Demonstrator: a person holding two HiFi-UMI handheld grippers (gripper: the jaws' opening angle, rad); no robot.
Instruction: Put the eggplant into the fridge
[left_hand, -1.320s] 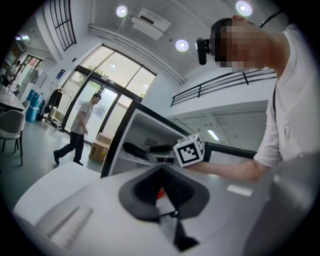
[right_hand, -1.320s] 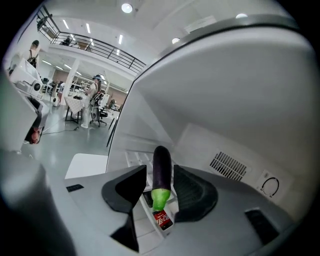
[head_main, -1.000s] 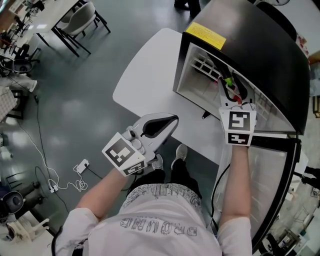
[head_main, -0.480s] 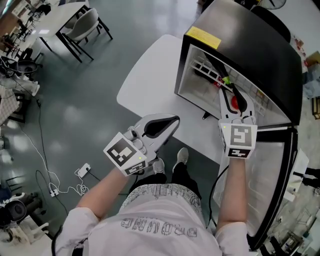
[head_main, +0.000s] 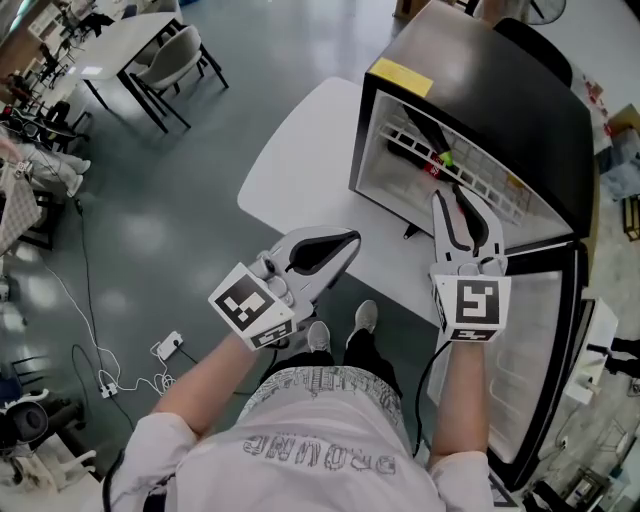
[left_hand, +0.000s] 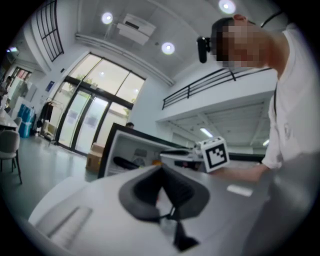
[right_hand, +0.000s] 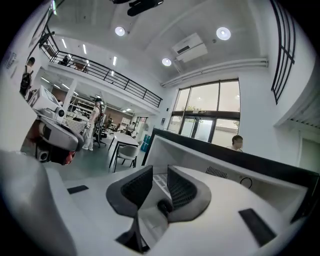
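The dark eggplant (head_main: 424, 128) with its green stem lies on the wire shelf inside the open black fridge (head_main: 500, 85); the left gripper view shows the eggplant (left_hand: 125, 162) as a dark shape in the cavity. My right gripper (head_main: 458, 200) is just outside the fridge opening, apart from the eggplant. Its jaws (right_hand: 160, 172) have just been closing and still show a gap with nothing in it. My left gripper (head_main: 348, 240) hangs over the table's front edge, shut and empty, with its pads (left_hand: 162, 169) meeting.
The fridge stands on a white table (head_main: 300, 150), its door (head_main: 555, 350) swung open to my right. Other tables and chairs (head_main: 165, 45) stand far left. A cable and power strip (head_main: 160, 340) lie on the grey floor.
The right gripper has drawn back out of the fridge toward me, and its jaws have narrowed. The eggplant stays on the shelf. The left gripper has barely shifted.
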